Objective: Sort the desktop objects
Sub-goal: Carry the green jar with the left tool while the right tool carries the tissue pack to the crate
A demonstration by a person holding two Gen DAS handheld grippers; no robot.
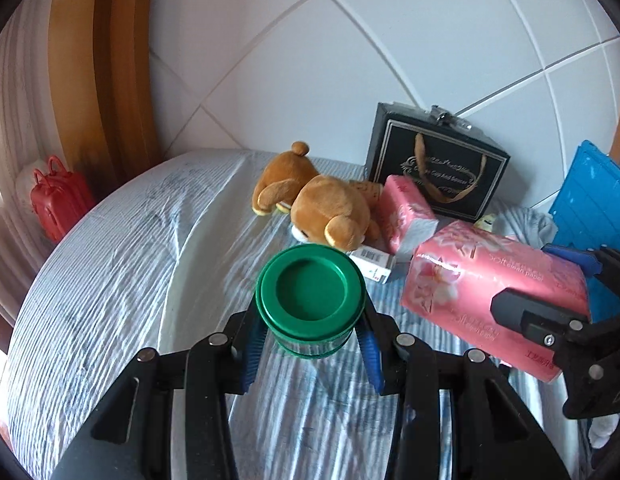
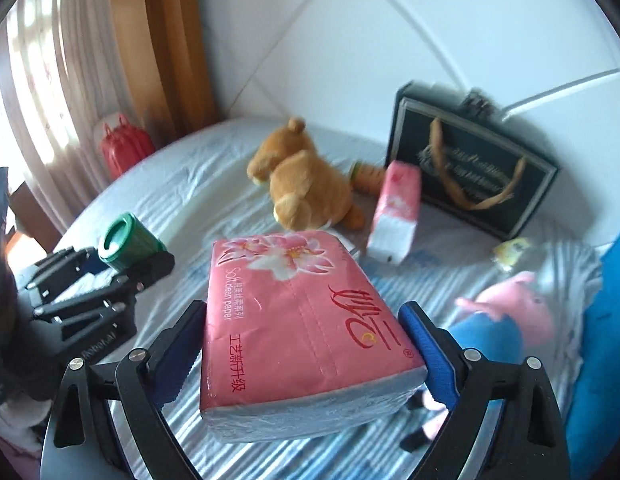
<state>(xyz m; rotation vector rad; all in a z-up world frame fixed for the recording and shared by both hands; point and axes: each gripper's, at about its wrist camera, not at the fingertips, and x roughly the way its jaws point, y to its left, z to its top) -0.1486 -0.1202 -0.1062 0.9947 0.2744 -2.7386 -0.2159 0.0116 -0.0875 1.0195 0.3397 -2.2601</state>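
My left gripper (image 1: pixel 310 320) is shut on a green lidded jar (image 1: pixel 311 292), held above the striped cloth (image 1: pixel 110 272); its blue pads press the jar's sides. From the right wrist view, that gripper (image 2: pixel 126 258) and the jar (image 2: pixel 126 240) sit at the left. My right gripper (image 2: pixel 306 320) is shut on a large pink tissue pack (image 2: pixel 298 312), its blue fingers (image 2: pixel 425 340) clamped on the long sides. The left wrist view shows this pack (image 1: pixel 481 276) and the right gripper (image 1: pixel 549 284) at the right.
On the cloth lie a brown plush bear (image 1: pixel 321 204), a smaller pink tissue pack (image 1: pixel 405 212), a small white box (image 1: pixel 371 260) and a pig plush (image 2: pixel 505 312). A black gift bag (image 1: pixel 437 168) leans on the wall. A blue crate (image 1: pixel 597 208) stands right, a red toy suitcase (image 1: pixel 60 200) left.
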